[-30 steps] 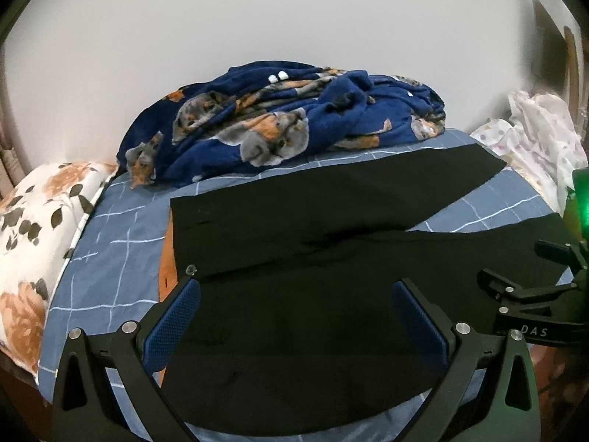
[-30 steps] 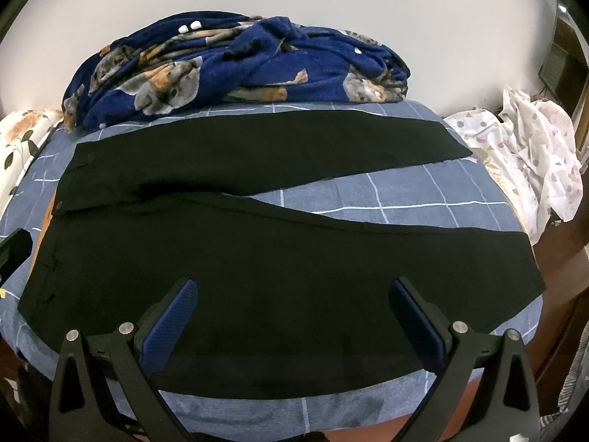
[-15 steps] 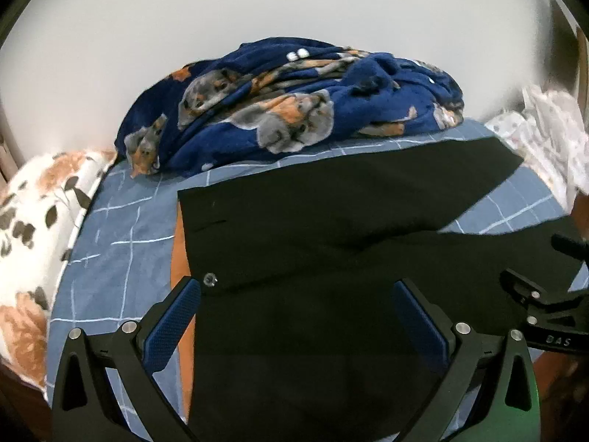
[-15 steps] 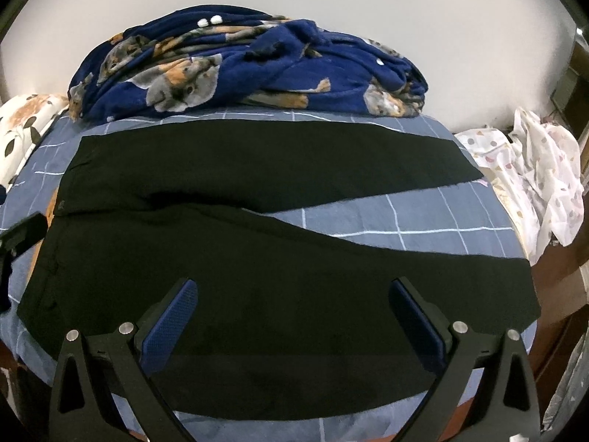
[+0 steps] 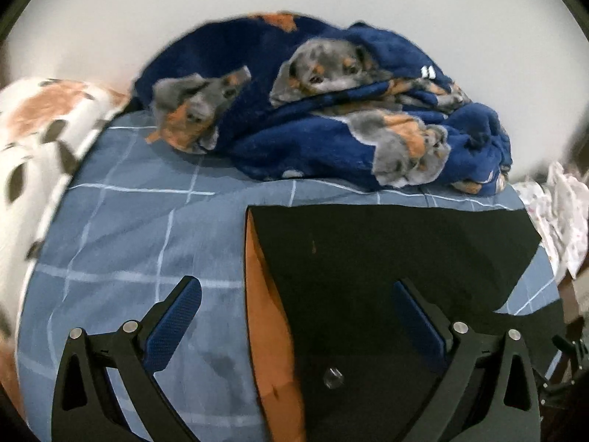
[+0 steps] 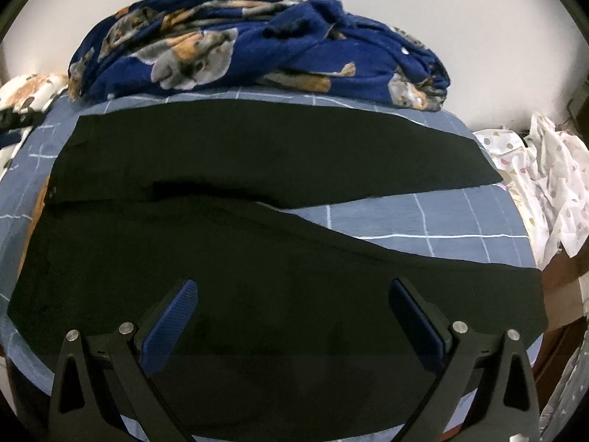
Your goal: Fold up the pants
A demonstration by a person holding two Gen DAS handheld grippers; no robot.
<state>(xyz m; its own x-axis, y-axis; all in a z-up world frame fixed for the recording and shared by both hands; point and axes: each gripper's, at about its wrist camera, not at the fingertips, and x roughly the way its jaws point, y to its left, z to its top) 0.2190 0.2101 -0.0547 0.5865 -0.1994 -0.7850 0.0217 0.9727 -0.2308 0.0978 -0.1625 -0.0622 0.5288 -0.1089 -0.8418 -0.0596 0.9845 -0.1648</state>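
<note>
Left tongs (image 5: 294,316) are hanging spread wide, gripping nothing, low centre of the left wrist frame, straddling the waistband end of the pants (image 5: 386,258). Right tongs (image 6: 291,313) are likewise spread and empty, low centre of the right wrist frame, over the near leg.

One pair of black pants (image 6: 257,265) is lying flat on the bed (image 6: 423,221), filling the middle of the frame, waist at left, two legs splaying to the right with a wedge of sheet between.

Judging: thin, soft, light cloth, going limp and sagging once lifted, probably sliding a bit on the sheet. Best holds are looking like the waistband edge by the button (image 5: 333,377) and the near leg's hem at right.

Count: two tongs, one pants, one button showing, an orange lining strip (image 5: 268,331). Farther back, one blue dog-print blanket (image 6: 257,44), one floral pillow (image 5: 40,140) upper left, one white dotted cloth (image 6: 545,191) at right.
</note>
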